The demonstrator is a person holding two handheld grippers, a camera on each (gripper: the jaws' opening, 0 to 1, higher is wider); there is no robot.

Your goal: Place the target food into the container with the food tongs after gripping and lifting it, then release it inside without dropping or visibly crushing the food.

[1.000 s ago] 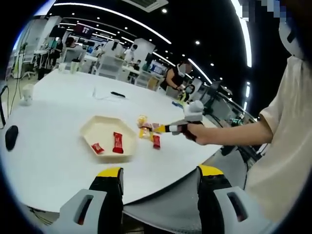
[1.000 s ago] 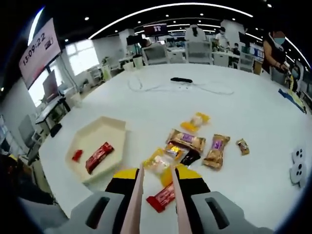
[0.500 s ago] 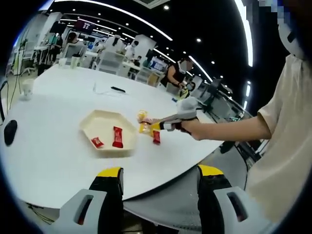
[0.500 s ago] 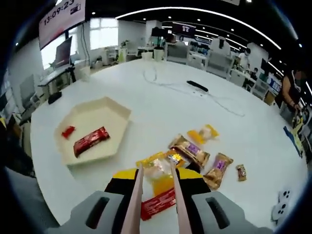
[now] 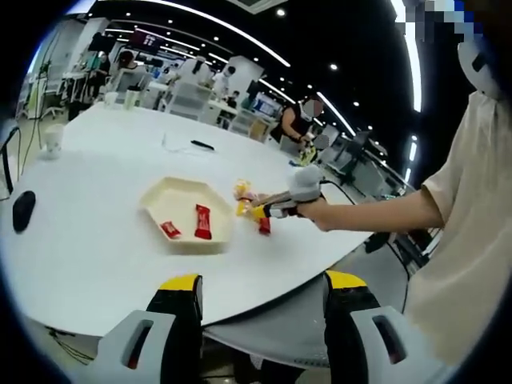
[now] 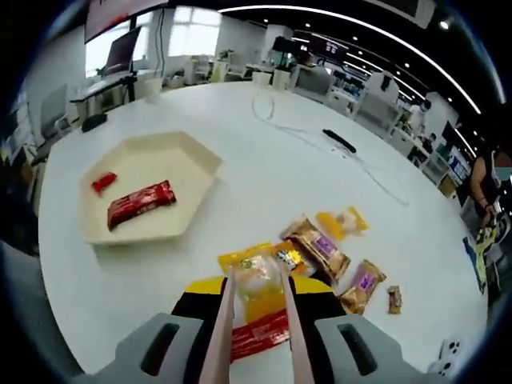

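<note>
My right gripper (image 6: 258,298) is shut on a pair of pale food tongs (image 6: 226,320). The tong tips flank a yellow snack packet (image 6: 258,278) at the near edge of a pile of wrapped snacks (image 6: 318,246). I cannot tell whether the packet is off the table. A cream hexagonal tray (image 6: 202,164) to the left holds a long red bar (image 6: 141,202) and a small red sweet (image 6: 102,182). In the left gripper view a hand holds the right gripper (image 5: 298,190) over the pile (image 5: 246,200), beside the tray (image 5: 166,196). My left gripper (image 5: 262,282) is open near the table's edge, holding nothing.
A red packet (image 6: 260,334) lies under the tongs. On the round white table (image 5: 96,256) a black cable (image 6: 340,142) lies beyond the pile and a black mouse (image 5: 23,210) at the far left. A person's arm (image 5: 376,212) reaches in from the right. Desks and people fill the background.
The right gripper view has tilted down over the table, with the yellow packet still between the tong tips. The left gripper view has shifted slightly; the left gripper stays open.
</note>
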